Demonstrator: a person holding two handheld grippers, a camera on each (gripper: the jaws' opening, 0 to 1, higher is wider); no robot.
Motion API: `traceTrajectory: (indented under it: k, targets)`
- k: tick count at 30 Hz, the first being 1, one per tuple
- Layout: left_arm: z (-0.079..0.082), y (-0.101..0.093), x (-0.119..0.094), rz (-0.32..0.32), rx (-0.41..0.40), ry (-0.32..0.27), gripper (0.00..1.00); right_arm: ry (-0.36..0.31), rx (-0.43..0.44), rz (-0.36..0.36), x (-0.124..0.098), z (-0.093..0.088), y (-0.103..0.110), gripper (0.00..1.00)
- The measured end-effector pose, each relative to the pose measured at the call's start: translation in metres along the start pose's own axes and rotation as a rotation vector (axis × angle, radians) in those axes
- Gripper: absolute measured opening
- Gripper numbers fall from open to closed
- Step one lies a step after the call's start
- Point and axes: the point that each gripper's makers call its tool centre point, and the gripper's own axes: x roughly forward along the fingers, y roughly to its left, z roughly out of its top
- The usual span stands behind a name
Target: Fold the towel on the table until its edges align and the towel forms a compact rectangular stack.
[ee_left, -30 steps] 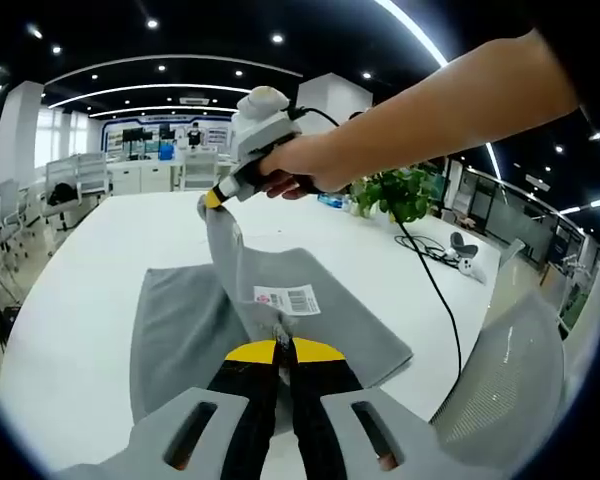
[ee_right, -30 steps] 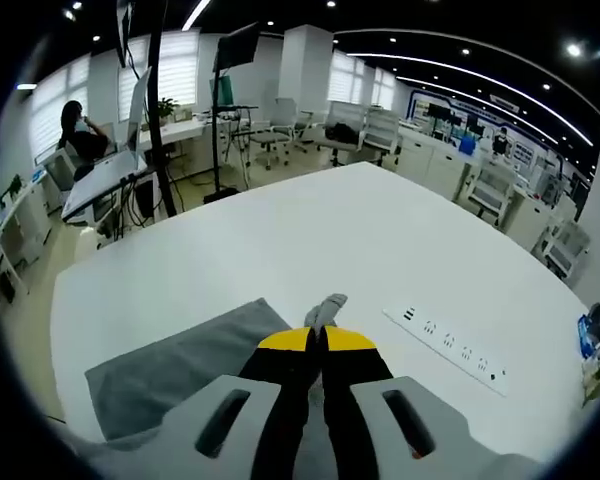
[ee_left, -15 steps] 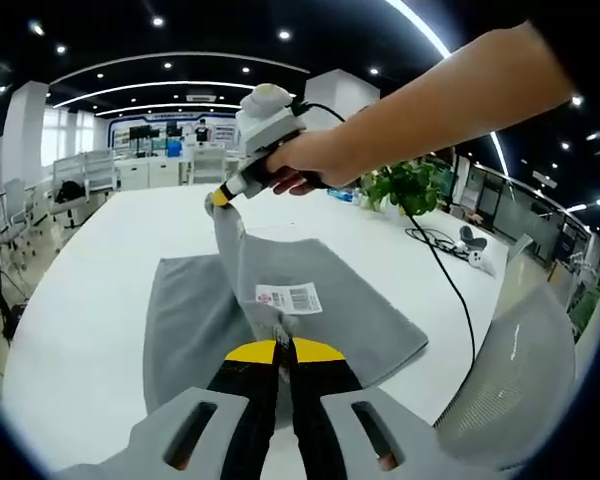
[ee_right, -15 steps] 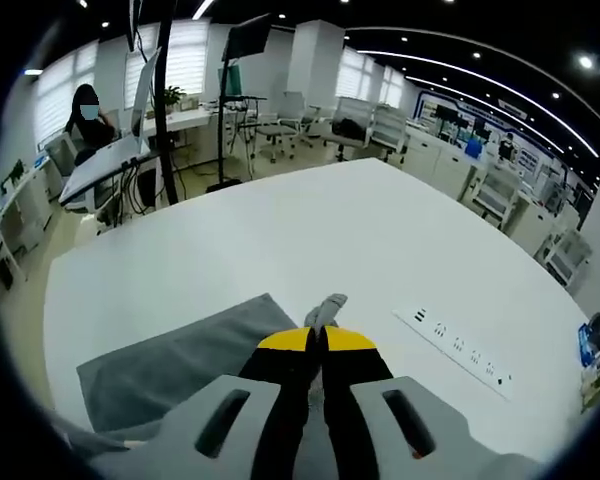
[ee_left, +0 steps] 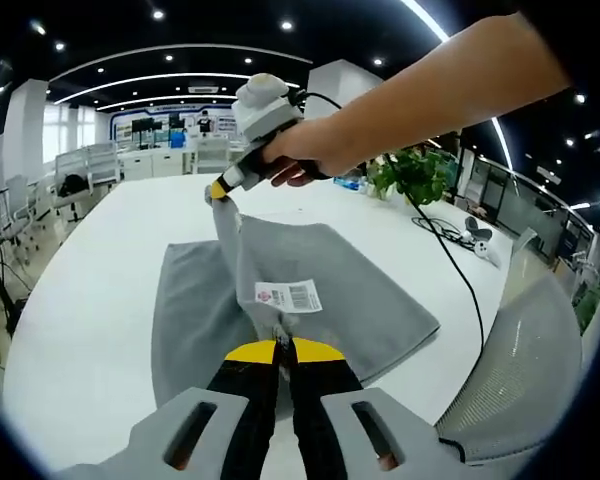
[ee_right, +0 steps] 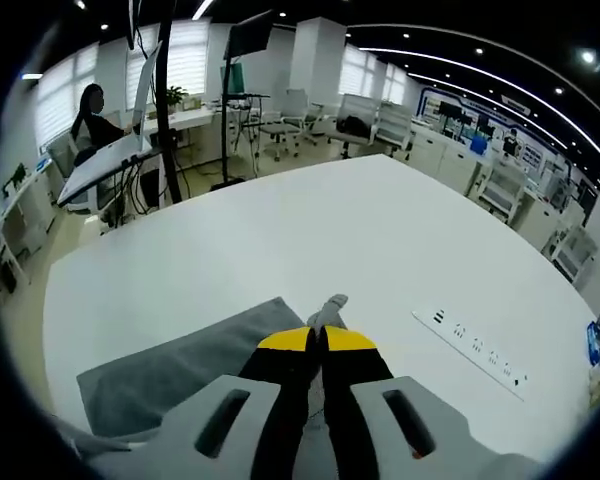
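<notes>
Holding towel [ee_left: 310, 290] corners lifted off the counter [ee_left: 80, 300], left tongs [ee_left: 283, 346] and right tongs [ee_right: 322, 332] both clamped on cloth; soft, limp, best gripped at corners.

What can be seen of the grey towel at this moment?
The grey towel looks like soft, matte cloth with a white barcode label. Most of it lies flat on the white table. One edge is lifted, pinched shut by the left hand-held gripper near the label and by the right hand-held gripper at a raised corner.
</notes>
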Motion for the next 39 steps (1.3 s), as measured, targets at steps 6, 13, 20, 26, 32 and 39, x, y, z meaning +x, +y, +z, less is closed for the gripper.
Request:
traceTrajectory:
  k: [6,13,20,26,32,39]
  targets:
    - [-0.01,0.009,0.001,0.022,-0.026,0.002,0.04,0.009,0.003,0.01,0.009,-0.005,0.007,0.01]
    - [-0.019,0.015,0.003,0.035,-0.04,0.016,0.04,0.018,-0.001,0.013,0.024,-0.007,0.01,0.01]
    - [-0.032,0.027,0.006,0.072,-0.094,0.02,0.04,0.033,-0.012,0.015,0.03,-0.011,0.017,0.01]
    - [-0.038,0.029,0.007,0.083,-0.079,0.027,0.04,0.038,-0.022,0.024,0.04,-0.01,0.023,0.01]
    - [-0.047,0.033,0.007,0.09,-0.104,0.039,0.04,0.041,-0.036,0.024,0.051,-0.01,0.034,0.0]
    - [-0.055,0.036,0.008,0.095,-0.117,0.046,0.04,0.056,-0.039,0.036,0.068,-0.013,0.038,0.0]
